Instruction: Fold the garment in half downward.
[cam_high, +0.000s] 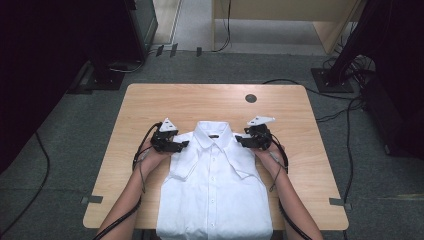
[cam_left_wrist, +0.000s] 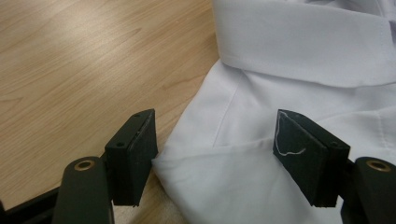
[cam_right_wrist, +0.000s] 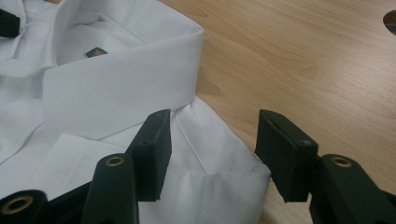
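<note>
White dress shirt (cam_high: 215, 190): smooth cotton, buttoned, sleeves folded in, lying flat at the table's 6 o'clock edge, collar toward 12.
Left gripper (cam_high: 181, 145): black, at the shirt's 10 o'clock shoulder; jaws apart, the folded shoulder edge between them, unpinched.
Right gripper (cam_high: 242, 140): at the 2 o'clock shoulder; jaws apart astride the fold corner.
Table (cam_high: 150, 110): pale wood-grain laminate, rounded corners, dark round cable hole (cam_high: 251, 98) toward 12.
Floor (cam_high: 80, 140): grey carpet, trailing black cables.
</note>
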